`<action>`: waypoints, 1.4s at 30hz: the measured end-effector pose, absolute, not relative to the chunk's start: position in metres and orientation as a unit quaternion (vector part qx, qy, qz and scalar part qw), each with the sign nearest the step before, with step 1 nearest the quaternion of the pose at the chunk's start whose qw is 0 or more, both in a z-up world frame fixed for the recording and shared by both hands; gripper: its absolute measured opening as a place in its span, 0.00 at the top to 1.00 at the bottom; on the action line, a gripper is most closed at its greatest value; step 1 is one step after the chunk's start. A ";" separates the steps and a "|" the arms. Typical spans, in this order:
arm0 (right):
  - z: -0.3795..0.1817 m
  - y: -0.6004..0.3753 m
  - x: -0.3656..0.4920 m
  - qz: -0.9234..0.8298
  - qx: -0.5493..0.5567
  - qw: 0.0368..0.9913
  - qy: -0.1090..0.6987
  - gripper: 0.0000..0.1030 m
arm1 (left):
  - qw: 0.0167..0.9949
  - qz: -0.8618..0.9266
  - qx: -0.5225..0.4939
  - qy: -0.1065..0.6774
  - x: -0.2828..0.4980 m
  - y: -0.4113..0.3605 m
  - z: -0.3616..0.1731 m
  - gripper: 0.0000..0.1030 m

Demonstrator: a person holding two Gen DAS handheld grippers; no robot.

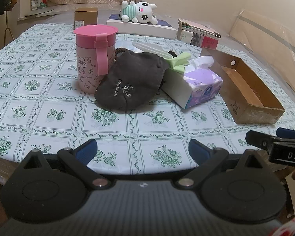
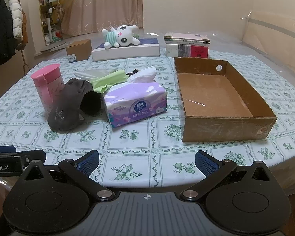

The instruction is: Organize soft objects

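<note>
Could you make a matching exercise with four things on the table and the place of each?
Things:
1. plush toy
2. dark pouch
3. tissue pack
4. cardboard tray

Places:
A. between pouch and tray
B. leaning against the pink cup
C. lying on the flat white box at the back
D. rightmost, nearest the right gripper

Pairs: 1-C, 2-B, 3-A, 4-D
</note>
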State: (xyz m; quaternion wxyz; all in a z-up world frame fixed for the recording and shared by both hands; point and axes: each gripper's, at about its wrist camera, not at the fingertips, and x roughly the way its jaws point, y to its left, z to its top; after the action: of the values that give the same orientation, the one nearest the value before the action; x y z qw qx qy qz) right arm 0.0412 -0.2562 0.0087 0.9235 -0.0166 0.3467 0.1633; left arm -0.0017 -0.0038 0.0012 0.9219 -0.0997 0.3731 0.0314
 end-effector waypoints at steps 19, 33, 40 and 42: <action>0.009 -0.257 0.042 0.163 -0.017 0.924 0.346 0.00 | 0.921 0.032 -0.102 0.374 -0.001 -0.004 0.002 0.05; 0.011 -0.259 0.044 0.162 -0.017 0.924 0.345 0.00 | 0.921 0.032 -0.102 0.374 -0.001 -0.005 0.002 0.05; 0.012 -0.259 0.045 0.162 -0.018 0.924 0.344 0.00 | 0.921 0.032 -0.102 0.373 -0.001 -0.004 0.002 0.05; 0.011 -0.259 0.044 0.162 -0.018 0.924 0.345 0.00 | 0.921 0.032 -0.102 0.374 -0.001 -0.004 0.002 0.05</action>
State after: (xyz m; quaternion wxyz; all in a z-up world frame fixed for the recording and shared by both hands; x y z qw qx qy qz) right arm 0.0443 -0.2587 0.0114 0.9245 -0.0177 0.3445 0.1624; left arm -0.0008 -0.0044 0.0023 0.9214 -0.1023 0.3736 0.0321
